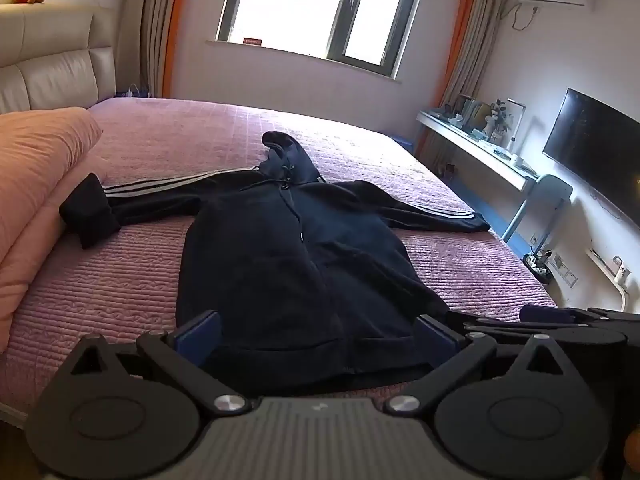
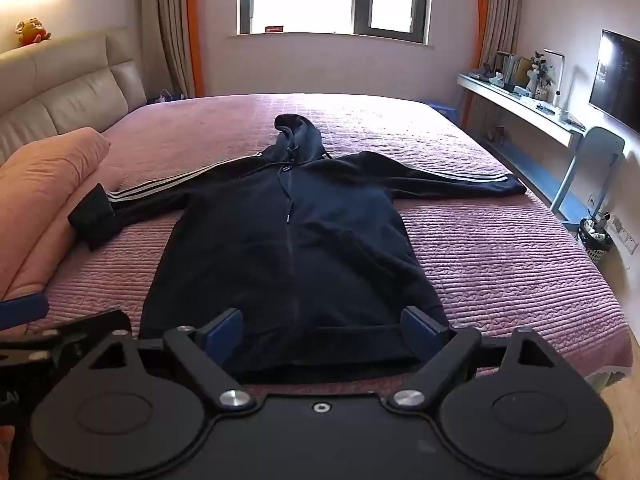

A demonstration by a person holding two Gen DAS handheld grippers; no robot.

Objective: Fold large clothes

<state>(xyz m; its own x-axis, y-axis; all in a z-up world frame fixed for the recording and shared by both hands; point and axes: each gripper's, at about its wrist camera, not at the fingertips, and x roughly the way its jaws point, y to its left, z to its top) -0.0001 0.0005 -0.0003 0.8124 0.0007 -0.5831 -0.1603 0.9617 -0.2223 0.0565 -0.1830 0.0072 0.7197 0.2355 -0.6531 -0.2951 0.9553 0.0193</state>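
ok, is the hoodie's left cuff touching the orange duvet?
Touching. In the right wrist view the cuff of the hoodie rests against the edge of the orange duvet, with no bedspread visible between them.

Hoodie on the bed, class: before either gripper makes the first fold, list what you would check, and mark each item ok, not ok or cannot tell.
1. Hoodie lies flat, front up, zipped: ok.
2. Both sleeves spread outward: ok.
3. Left cuff clear of the pink pillow: not ok, it rests against it.
4. Left gripper open: ok.
5. Right gripper open: ok.
6. Hem free of wrinkles: cannot tell.
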